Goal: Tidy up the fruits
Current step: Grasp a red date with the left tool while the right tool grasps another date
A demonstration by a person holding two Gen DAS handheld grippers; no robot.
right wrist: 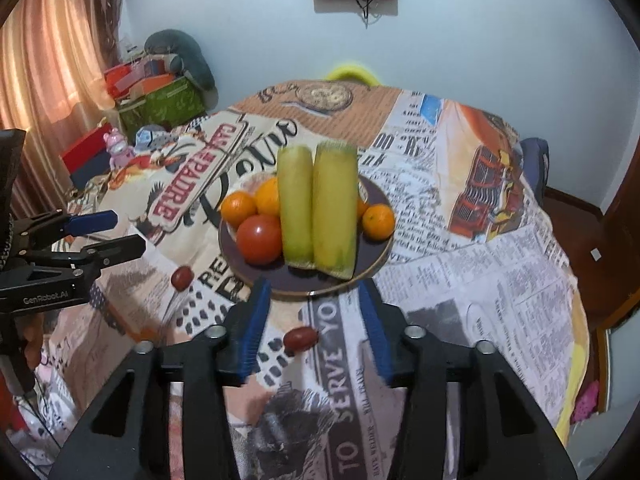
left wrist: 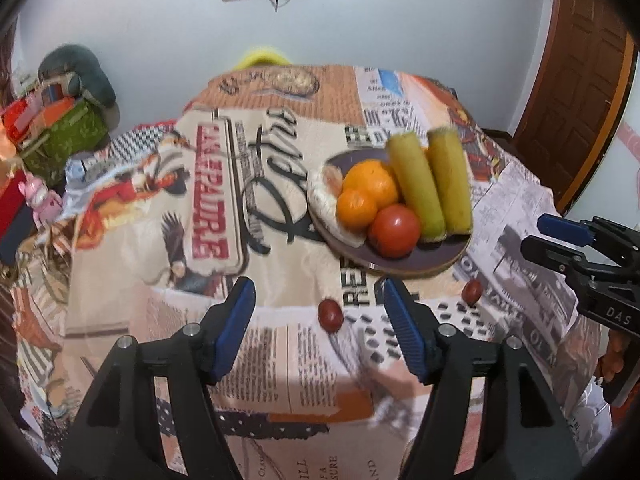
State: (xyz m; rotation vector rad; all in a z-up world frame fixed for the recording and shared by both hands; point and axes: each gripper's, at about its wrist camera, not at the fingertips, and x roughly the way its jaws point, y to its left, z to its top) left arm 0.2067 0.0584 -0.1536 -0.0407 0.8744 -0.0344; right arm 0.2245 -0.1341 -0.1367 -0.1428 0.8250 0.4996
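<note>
Found two loose pieces on the printed tablecloth (right wrist: 460, 280), just short of the dark round plate (right wrist: 280, 290): one small red fruit (right wrist: 301, 338) below the right gripper (right wrist: 314, 286), a second small red fruit (left wrist: 330, 315) below the left gripper (left wrist: 316, 286). Saw both sets of jaws parted and holding nothing, the left wider than the right, blue ribbed pads clear of either fruit. Could not tell jujube from cherry tomato.

Judged both light, smooth-skinned, glossy and oval, likely to roll on the cloth and to squirt out of a hard pinch. Thought best to take each across its short middle, pads square to the long axis, with gentle pressure only.

Noted on the plate a round red tomato (right wrist: 259, 239), soft and easily bruised; several oranges (right wrist: 238, 208), firm with dimpled peel; two long yellow-green cylinders (right wrist: 296, 208), perhaps husked corn, stiff and heaviest of the lot, overhanging the far rim. Reckoned little bare plate left near the front edge.
</note>
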